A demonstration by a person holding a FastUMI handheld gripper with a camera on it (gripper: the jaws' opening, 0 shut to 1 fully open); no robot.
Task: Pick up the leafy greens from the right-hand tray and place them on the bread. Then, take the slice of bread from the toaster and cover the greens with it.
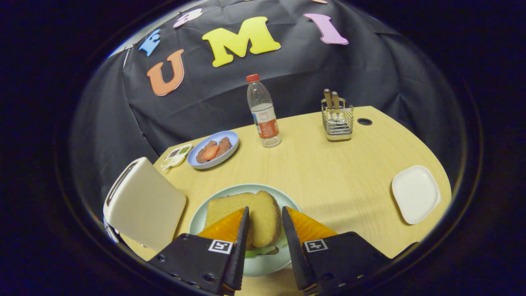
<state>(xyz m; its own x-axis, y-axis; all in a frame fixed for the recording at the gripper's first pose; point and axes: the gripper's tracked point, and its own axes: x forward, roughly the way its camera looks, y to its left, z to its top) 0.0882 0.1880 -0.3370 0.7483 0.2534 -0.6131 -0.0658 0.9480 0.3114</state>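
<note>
A golden slice of bread [263, 224] lies on top of a stack on the pale green plate [197, 224]. A strip of leafy greens [259, 250] peeks out from under its near edge, with a darker layer just below that. My gripper [265, 209] hovers over this top slice, open, with its fingers apart and the slice showing in the gap between them. The left finger overlaps the bread's left part. The cream toaster [144, 203] stands to the left of the plate. The white square tray [415, 193] sits at the right with nothing on it.
A blue plate [230, 139] with meat pieces and a tomato slice sits beyond the toaster, a small sauce dish [176, 156] beside it. A water bottle [263, 115] and a wire cutlery holder [337, 121] stand near the back. A round cable hole [364, 121] lies past the holder.
</note>
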